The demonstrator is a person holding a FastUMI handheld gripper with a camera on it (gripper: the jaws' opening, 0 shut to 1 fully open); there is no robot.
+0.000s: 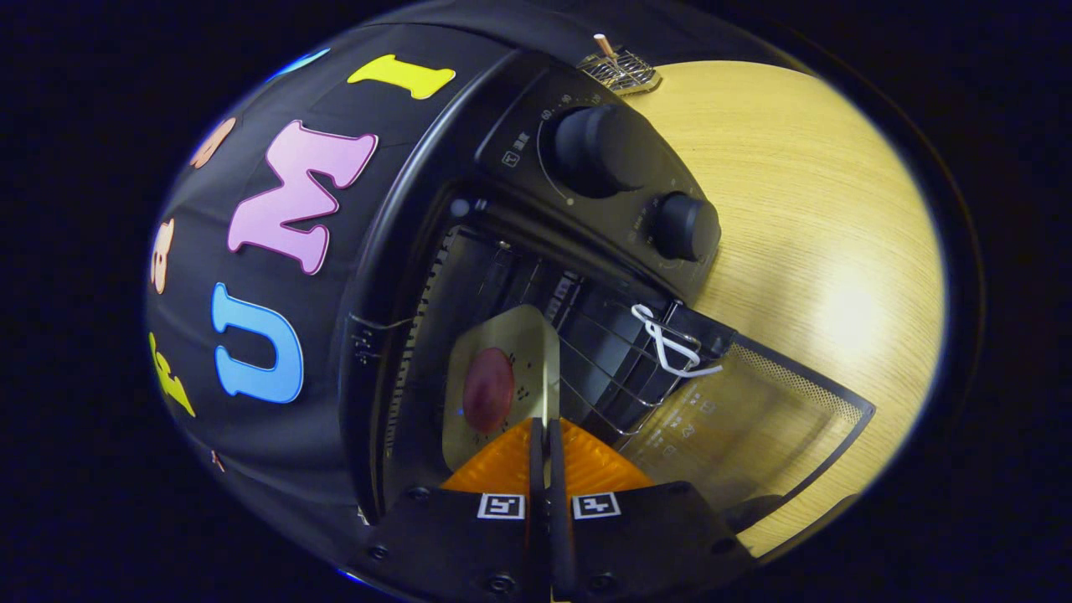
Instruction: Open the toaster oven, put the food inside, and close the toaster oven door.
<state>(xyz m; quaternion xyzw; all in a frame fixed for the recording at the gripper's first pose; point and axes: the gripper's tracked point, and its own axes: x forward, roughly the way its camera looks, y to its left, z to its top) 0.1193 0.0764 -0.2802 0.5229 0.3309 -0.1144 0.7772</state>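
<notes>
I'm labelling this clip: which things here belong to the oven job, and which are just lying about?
Job:
toaster oven, door open
tray with reddish food, held edge-on
gripper, shut on tray
wire rack

Lying about:
small wire grid behind the oven
wooden table

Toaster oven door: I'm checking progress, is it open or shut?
Open. The glass door is swung away from the toaster oven, baring the rack; the tool pinches the tray.
</notes>
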